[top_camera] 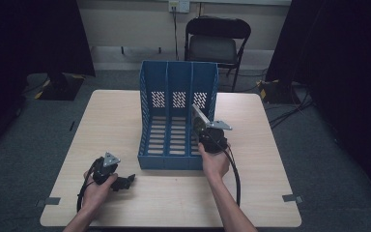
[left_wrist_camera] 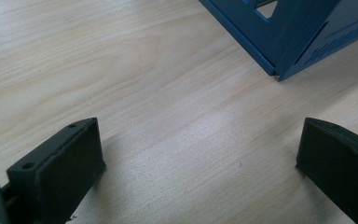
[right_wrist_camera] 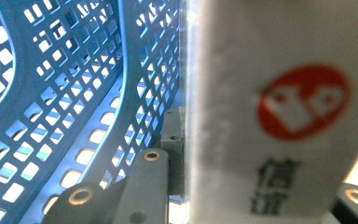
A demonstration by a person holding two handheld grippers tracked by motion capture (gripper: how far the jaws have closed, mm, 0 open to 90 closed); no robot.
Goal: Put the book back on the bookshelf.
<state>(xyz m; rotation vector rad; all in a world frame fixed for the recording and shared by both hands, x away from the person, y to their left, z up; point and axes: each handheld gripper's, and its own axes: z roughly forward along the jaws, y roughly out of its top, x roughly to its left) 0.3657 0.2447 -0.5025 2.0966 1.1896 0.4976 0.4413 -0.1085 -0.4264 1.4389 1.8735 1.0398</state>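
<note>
Here, blue file rack (top_camera: 166, 121) with empty compartments, right gripper (top_camera: 204, 126) jaws clamped on a grey booklet (right_wrist_camera: 270, 112) at its right compartment, left gripper (left_wrist_camera: 200, 168) jaws apart.

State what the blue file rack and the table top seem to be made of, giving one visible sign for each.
Blue file rack: probably moulded plastic, even matt blue, with thin walls pierced by regular slots. Table: pale wood-grain surface, perhaps laminate, with grain lines and a smooth sheen.

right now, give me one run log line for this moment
right gripper: shut on flat grey book | at rightmost slot of blue file rack | left gripper: open, empty, low over wooden table
</note>
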